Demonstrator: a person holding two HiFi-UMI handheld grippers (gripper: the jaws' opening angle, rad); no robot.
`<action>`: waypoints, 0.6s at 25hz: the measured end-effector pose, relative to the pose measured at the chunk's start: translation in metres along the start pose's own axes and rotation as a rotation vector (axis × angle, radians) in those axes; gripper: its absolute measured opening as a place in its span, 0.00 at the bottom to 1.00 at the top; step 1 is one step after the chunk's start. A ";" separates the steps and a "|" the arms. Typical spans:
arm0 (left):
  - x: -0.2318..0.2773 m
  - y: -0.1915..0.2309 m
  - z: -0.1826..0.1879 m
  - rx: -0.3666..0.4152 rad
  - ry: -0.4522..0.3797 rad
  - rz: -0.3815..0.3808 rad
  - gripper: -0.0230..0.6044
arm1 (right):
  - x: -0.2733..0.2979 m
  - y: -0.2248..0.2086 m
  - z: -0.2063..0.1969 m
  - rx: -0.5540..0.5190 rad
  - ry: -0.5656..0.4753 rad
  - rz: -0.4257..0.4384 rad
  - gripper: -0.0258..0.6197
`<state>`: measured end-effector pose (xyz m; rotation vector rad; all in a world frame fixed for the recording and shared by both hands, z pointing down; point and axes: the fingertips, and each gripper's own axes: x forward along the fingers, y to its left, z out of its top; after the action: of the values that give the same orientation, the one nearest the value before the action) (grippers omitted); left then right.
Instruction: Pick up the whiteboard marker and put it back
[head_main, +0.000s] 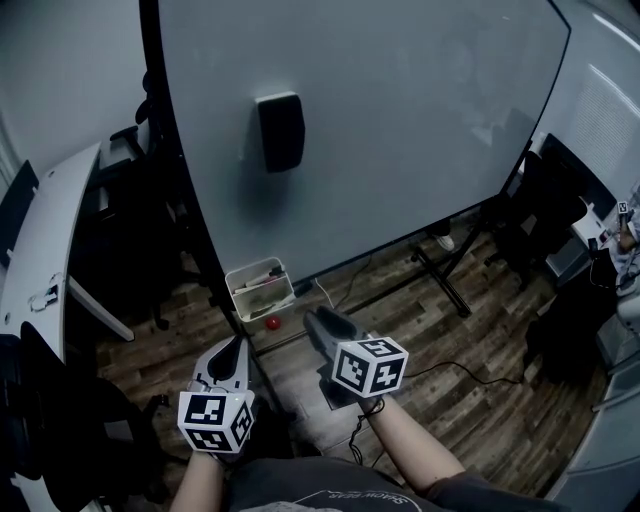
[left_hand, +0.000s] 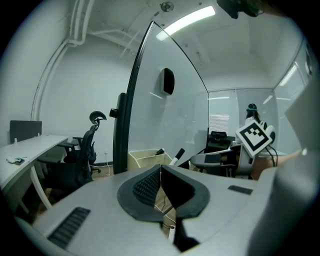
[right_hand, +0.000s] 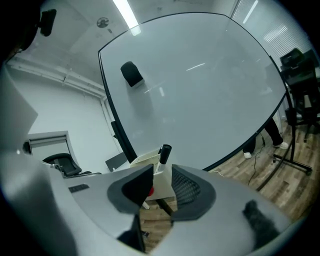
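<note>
A whiteboard marker with a black cap stands upright in a small white bin at the foot of the whiteboard. In the right gripper view it shows through the gap between the jaws, beyond them and apart from the pads. My right gripper is open and holds nothing; in the head view it hovers just right of the bin. My left gripper is shut and empty, and sits lower left. The left gripper view shows the bin with markers sticking out.
A black eraser clings to the whiteboard. A small red thing lies on the wood floor below the bin. A white desk and an office chair stand left; the board's stand legs and dark chairs stand right.
</note>
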<state>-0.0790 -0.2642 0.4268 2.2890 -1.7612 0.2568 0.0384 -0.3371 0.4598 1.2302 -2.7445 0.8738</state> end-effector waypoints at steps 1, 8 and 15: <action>0.003 0.002 0.000 0.000 0.000 -0.001 0.06 | 0.004 -0.001 0.000 0.001 0.002 0.002 0.20; 0.022 0.020 0.003 -0.015 0.006 -0.023 0.06 | 0.031 0.002 0.005 0.019 0.001 0.009 0.24; 0.033 0.036 0.007 -0.030 0.000 -0.031 0.06 | 0.051 0.000 0.012 0.076 -0.023 0.020 0.24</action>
<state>-0.1053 -0.3056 0.4326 2.2930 -1.7165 0.2232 0.0052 -0.3776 0.4614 1.2332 -2.7705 0.9810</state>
